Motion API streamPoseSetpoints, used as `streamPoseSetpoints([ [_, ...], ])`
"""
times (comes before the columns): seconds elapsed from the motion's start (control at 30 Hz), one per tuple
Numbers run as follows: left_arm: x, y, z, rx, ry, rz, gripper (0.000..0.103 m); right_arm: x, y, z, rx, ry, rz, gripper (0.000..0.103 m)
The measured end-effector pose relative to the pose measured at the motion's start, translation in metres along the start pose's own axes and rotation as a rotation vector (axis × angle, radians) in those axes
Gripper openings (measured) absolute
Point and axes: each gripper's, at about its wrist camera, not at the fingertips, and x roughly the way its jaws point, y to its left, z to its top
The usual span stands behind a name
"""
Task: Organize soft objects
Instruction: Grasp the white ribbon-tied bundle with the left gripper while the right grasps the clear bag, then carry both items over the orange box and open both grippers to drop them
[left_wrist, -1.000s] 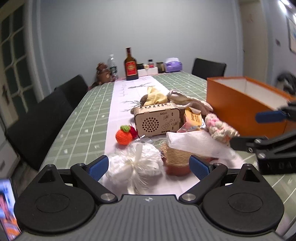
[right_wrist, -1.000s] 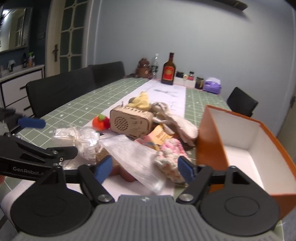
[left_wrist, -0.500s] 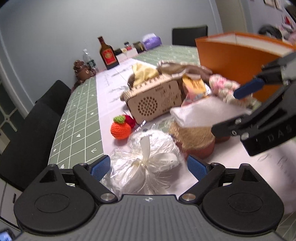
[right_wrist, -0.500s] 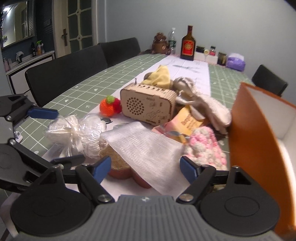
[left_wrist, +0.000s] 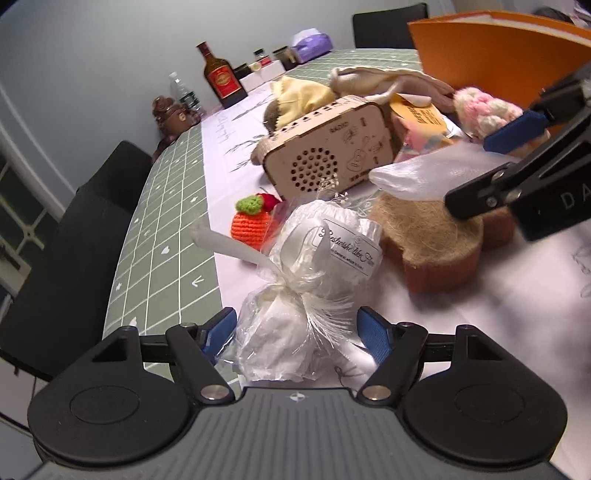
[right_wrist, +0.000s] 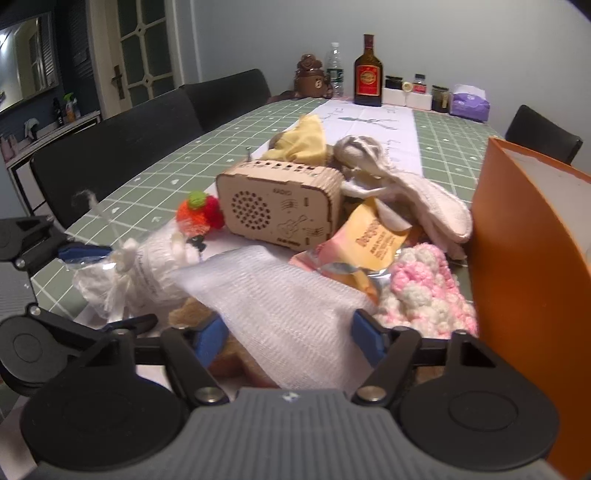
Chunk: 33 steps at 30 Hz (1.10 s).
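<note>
Centre of the table (right_wrist: 155, 177): a wooden radio box (right_wrist: 280, 206) stands upright on the white runner; a crocheted orange fruit (left_wrist: 251, 221) lies just to its left; a yellow cloth (right_wrist: 304, 142) and a beige plush toy (right_wrist: 399, 192) lie behind it; a yellow snack packet (right_wrist: 369, 243) lies just right of it, near a pink-and-white crocheted piece (right_wrist: 424, 291); an orange box (right_wrist: 524, 280) stands at the right edge, open at the top; a liquor bottle (right_wrist: 368, 72) stands at the far end; left gripper (left_wrist: 297, 332): low and level at the near edge, jaws wide, one finger on each side of the cellophane-wrapped white bundle (left_wrist: 306, 295), contact not discernible; right gripper (right_wrist: 286, 338): low, jaws wide, straddling a white mesh bag (right_wrist: 273, 295) that lies over a brown fibre-topped object (left_wrist: 424, 236)
</note>
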Motion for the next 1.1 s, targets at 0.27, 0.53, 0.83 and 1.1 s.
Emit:
streamPoseSetpoints([
  [0.27,-0.005,0.015,-0.001,-0.164,0.0,-0.003,0.048,-0.004,-0.005,-0.001,-0.037,-0.031,-0.043,0.002],
  [0.53,-0.035,0.028,-0.001,-0.304,-0.046,-0.019,0.046,-0.025,-0.005,0.007,-0.034,-0.081,-0.026,0.0],
  [0.83,-0.083,0.038,0.012,-0.409,-0.14,-0.063,0.046,-0.072,-0.006,0.021,-0.013,-0.183,0.022,0.0],
  [1.1,-0.116,0.029,0.028,-0.435,-0.221,-0.105,0.046,-0.121,-0.017,0.028,0.005,-0.266,0.023,0.0],
])
